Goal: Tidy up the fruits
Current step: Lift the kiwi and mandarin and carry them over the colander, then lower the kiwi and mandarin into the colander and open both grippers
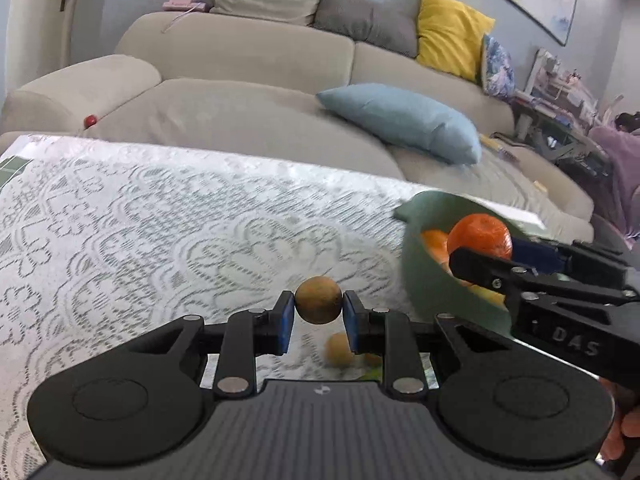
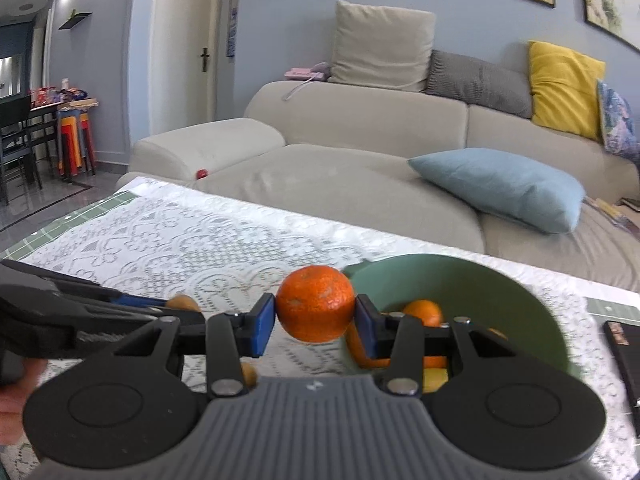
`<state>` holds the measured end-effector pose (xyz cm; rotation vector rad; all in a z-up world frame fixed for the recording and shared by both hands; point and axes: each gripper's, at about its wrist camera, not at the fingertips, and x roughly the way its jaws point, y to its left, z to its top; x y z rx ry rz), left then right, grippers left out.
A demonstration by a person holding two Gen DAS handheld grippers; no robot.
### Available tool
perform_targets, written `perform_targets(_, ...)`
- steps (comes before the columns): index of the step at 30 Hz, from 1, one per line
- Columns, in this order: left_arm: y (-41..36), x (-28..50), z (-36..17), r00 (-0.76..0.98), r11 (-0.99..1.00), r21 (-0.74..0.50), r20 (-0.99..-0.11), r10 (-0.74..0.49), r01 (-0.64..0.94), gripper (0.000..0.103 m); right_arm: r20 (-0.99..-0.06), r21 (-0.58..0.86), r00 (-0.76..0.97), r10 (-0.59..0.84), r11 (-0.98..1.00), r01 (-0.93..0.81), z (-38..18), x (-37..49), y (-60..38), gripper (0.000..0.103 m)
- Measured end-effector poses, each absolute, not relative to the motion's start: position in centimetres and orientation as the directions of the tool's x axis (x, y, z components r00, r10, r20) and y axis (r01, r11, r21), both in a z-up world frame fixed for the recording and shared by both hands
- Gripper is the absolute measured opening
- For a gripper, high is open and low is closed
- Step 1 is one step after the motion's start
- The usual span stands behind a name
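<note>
My left gripper [image 1: 319,307] is shut on a small round brown fruit [image 1: 319,300] and holds it above the lace-covered table. My right gripper [image 2: 315,314] is shut on an orange mandarin [image 2: 315,303], held just left of a green bowl [image 2: 520,304]. The bowl holds orange fruits [image 2: 425,312] and a yellow one [image 2: 435,379]. In the left wrist view the right gripper [image 1: 482,250] holds the mandarin [image 1: 480,236] over the bowl's rim [image 1: 416,264]. Another small brown fruit [image 1: 339,350] lies on the table under my left gripper.
The white lace tablecloth [image 1: 140,220] covers the table. A beige sofa [image 2: 360,168] with a light blue pillow [image 2: 500,188] stands right behind the table's far edge. A dark flat object [image 2: 624,352] lies at the table's right. A small red ball [image 1: 90,120] sits on the sofa.
</note>
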<state>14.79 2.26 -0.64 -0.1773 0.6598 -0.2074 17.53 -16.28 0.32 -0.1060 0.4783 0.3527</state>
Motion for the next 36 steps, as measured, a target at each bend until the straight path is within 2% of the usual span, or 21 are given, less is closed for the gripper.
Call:
perform_targets(9,-1.2,16.0,1.3,0.765,0.939,-0.270,-0.553,-0.331,0.210,0.029,-0.463,-0.023,0.841,0.280,0.945,-0.327,1.5,18.1,-20.6,0.041)
perform_targets(16,-4.3,18.2,1.8,0.736,0.907,-0.314,-0.537,-0.412,0.279,0.029,-0.510,0.052,0.827,0.237,0.968,-0.245,0.9,20.1,-24.1,0.041)
perform_targets(24,-7.7,20.3,0.7,0.669,0.891,-0.300,-0.589,-0.454,0.341,0.029,-0.580,0.097,0.793,0.186,0.982,-0.160,-0.3,22.0,-26.5,0.041)
perform_targets(32,-8.7,21.2,-0.4,0.614,0.901,-0.281,-0.661,-0.431,0.330,0.029,-0.677,0.109,0.720,0.153,0.988,-0.108,-1.6,22.3,-26.8,0.041)
perform_targets(36,-8.7,21.1,-0.7,0.605,0.903,-0.273,-0.674,-0.425,0.331,0.029,-0.681,0.083,0.719,0.137,0.991,-0.109,-1.4,21.9,-26.4,0.041)
